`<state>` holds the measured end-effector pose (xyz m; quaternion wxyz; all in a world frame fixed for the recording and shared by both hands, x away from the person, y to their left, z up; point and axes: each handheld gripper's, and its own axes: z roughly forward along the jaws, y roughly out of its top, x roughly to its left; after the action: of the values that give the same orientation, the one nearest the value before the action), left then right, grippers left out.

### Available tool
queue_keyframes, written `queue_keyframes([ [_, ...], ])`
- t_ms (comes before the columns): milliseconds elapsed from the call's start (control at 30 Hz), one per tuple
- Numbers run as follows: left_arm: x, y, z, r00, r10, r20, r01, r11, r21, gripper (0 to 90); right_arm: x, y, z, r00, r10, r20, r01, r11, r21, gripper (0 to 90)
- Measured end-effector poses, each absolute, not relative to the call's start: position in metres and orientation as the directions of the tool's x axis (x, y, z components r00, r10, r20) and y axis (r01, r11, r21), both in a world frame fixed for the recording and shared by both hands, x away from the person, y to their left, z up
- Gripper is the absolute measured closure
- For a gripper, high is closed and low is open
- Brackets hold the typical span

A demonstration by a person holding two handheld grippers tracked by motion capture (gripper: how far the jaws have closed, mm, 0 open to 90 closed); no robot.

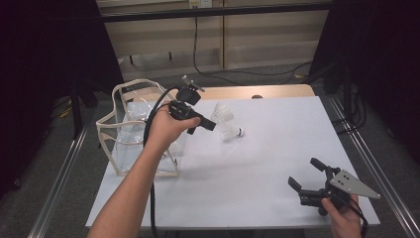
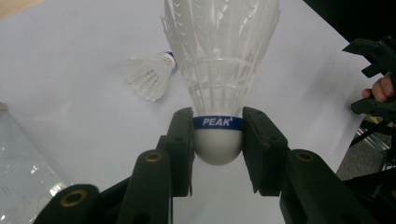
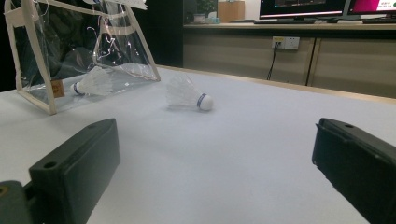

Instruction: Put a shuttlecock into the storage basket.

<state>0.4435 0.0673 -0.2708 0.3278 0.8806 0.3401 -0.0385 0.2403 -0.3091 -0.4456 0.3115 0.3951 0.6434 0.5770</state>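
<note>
My left gripper hangs above the white table beside the bag and is shut on the cork of a white shuttlecock with a blue band, feathers pointing away from the jaws. A second shuttlecock lies on its side on the table just beyond. A third shuttlecock shows through the wall of the clear bag. My right gripper rests near the table's front right corner, open wide with nothing between its jaws.
A clear plastic bag with cream trim stands open at the table's left edge. The white table ends in a wooden strip at the back. Cables trail on the floor behind.
</note>
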Motion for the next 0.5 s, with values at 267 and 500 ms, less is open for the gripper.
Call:
queue_keyframes([
  [267,0.4457,0.0719,-0.2653,0.756,0.588,-0.287,0.631,-0.542,0.555,65.5,0.2401,-0.3092,-0.4455,-0.494,0.867,0.054,0.148,0.022,0.989,0.7],
  [500,0.4475,0.0757,-0.2607,0.753,0.594,-0.282,0.634,-0.541,0.553,65.5,0.2401,-0.3094,-0.4455,-0.494,0.868,0.055,0.148,0.022,0.989,0.7],
])
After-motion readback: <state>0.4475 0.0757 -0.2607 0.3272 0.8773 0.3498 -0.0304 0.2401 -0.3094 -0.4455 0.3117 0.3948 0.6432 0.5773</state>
